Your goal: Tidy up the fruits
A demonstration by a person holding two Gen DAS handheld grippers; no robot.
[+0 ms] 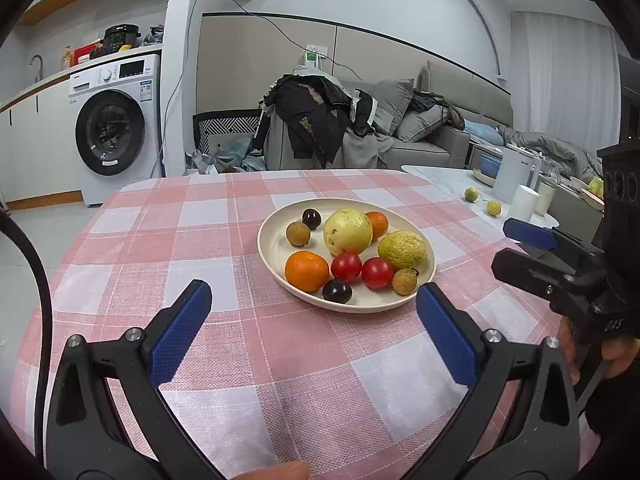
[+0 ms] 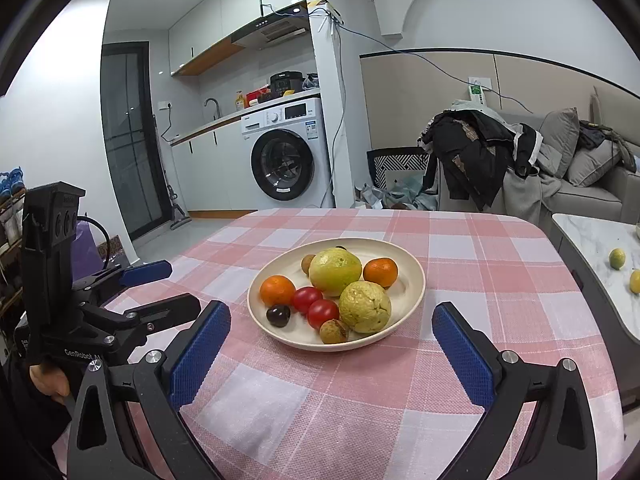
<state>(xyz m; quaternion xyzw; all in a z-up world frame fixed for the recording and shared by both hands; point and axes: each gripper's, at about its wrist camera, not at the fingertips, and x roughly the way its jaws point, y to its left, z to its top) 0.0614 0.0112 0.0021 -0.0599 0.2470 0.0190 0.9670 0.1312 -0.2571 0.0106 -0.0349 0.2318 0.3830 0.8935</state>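
A cream plate on the pink checked tablecloth holds two yellow-green guavas, two oranges, two red tomatoes, two dark grapes and two brown longans. My left gripper is open, hovering just short of the plate's near rim with nothing between its fingers. Open too, my right gripper straddles the plate's near edge from a little above. In the left wrist view the right gripper shows at the right edge.
A white marble side table to the right carries two small green-yellow fruits, a white kettle and cups. A sofa heaped with clothes and a washing machine stand behind the table.
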